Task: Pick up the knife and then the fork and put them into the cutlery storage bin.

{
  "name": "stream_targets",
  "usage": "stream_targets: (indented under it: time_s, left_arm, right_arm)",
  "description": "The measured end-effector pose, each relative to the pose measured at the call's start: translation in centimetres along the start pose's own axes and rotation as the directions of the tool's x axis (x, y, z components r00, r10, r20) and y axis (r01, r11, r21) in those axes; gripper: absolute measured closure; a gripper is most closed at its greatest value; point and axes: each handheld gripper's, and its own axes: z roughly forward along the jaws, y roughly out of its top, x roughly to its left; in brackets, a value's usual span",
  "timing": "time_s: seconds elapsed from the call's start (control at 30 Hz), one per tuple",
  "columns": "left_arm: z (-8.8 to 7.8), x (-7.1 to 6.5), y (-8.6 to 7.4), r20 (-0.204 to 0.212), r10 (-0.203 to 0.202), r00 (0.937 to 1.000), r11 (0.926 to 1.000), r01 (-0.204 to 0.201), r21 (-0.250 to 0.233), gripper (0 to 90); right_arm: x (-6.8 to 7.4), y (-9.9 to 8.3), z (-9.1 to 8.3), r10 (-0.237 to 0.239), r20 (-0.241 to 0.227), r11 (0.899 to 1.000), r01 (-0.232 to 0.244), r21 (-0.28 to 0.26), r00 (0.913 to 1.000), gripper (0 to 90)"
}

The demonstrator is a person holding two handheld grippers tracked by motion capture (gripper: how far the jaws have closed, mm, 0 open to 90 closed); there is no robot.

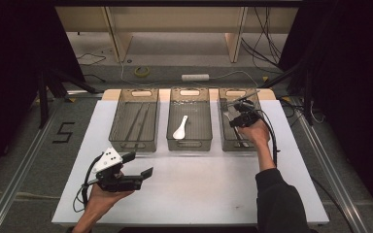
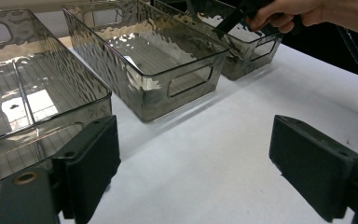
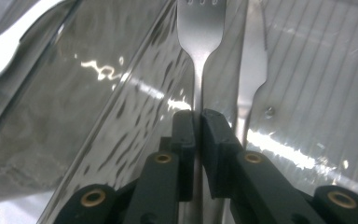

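From the high view we see the white bench (image 1: pixel 189 189) with three smoky clear bins in a row at its far side. The left bin (image 1: pixel 135 120) has long thin utensils lying lengthwise in it, the middle bin (image 1: pixel 189 119) carries a white spoon (image 1: pixel 180 128), and the right bin (image 1: pixel 239 120) is where the action is. Our right gripper (image 1: pixel 243 116) hangs over that right bin, held in the right hand (image 1: pixel 256 132) with a dark sleeve behind it. The left gripper (image 1: pixel 138 167) sits low over the near left of the bench, well apart from the bins, its fingers spread wide with nothing between them.

In the left gripper view we look along those two black fingers (image 2: pixel 91 163), standing far apart over bare bench, gripping nothing. The bins run away from us, and the right hand works at the farthest one.

Now the right gripper view: our fingers (image 3: pixel 185 140) are pinched nearly together on the handle of a fork (image 3: pixel 200 28), clamped tight around the slim metal stem. The fork points away from us, tines at the top edge, over the right bin's ribbed floor. Just beside it to the right lies a second piece of cutlery (image 3: pixel 254 60), and the bin's wavy wall runs along the left.
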Motion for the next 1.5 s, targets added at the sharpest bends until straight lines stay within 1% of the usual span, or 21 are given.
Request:
stream_targets:
  time_s: [0.1, 0.2, 0.27, 0.3, 0.4, 0.53, 0.6, 0.73, 0.83, 0.97, 1.1, 1.27, 1.5]
  left_arm:
    - [0.0, 0.0, 0.0, 0.0, 0.0, 1.0, 1.0, 0.0, -0.001, 15.5]
    - [0.0, 0.0, 0.0, -0.002, 0.001, 1.0, 1.0, -0.001, -0.001, 15.5]
    - [0.0, 0.0, 0.0, 0.0, 0.0, 1.0, 1.0, 0.0, 0.0, 15.5]
    - [0.0, 0.0, 0.0, 0.0, 0.0, 1.0, 1.0, 0.0, 0.0, 15.5]
    - [0.0, 0.0, 0.0, 0.0, 0.0, 1.0, 1.0, 0.0, 0.0, 15.5]
    - [0.0, 0.0, 0.0, 0.001, 0.003, 1.0, 1.0, -0.003, 0.002, 15.5]
    - [0.0, 0.0, 0.0, -0.001, -0.001, 1.0, 1.0, 0.001, 0.0, 15.5]
    - [0.0, 0.0, 0.0, -0.001, -0.002, 1.0, 1.0, 0.002, -0.001, 15.5]
    - [0.0, 0.0, 0.0, 0.0, -0.001, 1.0, 1.0, 0.001, 0.0, 15.5]
    - [0.0, 0.0, 0.0, 0.0, 0.002, 1.0, 1.0, -0.002, 0.003, 15.5]
    - [0.0, 0.0, 0.0, 0.0, 0.004, 1.0, 1.0, -0.004, 0.003, 15.5]
    - [0.0, 0.0, 0.0, 0.0, 0.003, 1.0, 1.0, -0.003, 0.003, 15.5]
    - [0.1, -0.1, 0.0, 0.0, 0.005, 1.0, 1.0, -0.005, 0.004, 15.5]
  right_arm:
    - [-0.1, 0.0, -0.2, 0.001, -0.002, 1.0, -0.001, -0.026, 1.0, 78.8]
    - [0.0, 0.2, -0.5, 0.002, 0.001, 0.999, -0.002, -0.033, 1.0, 72.6]
    - [-0.1, 0.3, -0.8, 0.012, 0.003, 0.999, -0.012, -0.048, 0.9999, 66.4]
    - [-0.1, 0.3, -1.0, 0.021, 0.0, 0.998, -0.021, -0.053, 0.9998, 66.0]
    - [0.0, 0.2, -1.5, 0.025, -0.028, 0.996, -0.027, -0.09, 0.9993, 60.2]
    - [0.4, 0.1, -2.1, 0.013, -0.054, 0.993, -0.019, -0.117, 0.9984, 53.7]
    - [0.7, 0.0, -2.4, 0.014, -0.069, 0.991, -0.024, -0.132, 0.9975, 50.4]
    - [1.4, -0.4, -2.9, -0.006, -0.081, 0.988, -0.007, -0.155, 0.9967, 46.1]
    - [1.8, -0.8, -3.4, -0.012, -0.104, 0.984, -0.006, -0.176, 0.9945, 43.1]
    - [2.5, -1.5, -4.0, -0.036, -0.129, 0.979, 0.009, -0.205, 0.991, 38.3]
    - [3.6, -2.3, -4.6, -0.068, -0.139, 0.971, 0.034, -0.238, 0.988, 32.2]
    - [5.0, -3.3, -5.3, -0.1, -0.137, 0.96, 0.06, -0.273, 0.9855, 27.9]
    - [6.5, -4.8, -6.1, -0.138, -0.141, 0.946, 0.088, -0.313, 0.9803, 26.8]
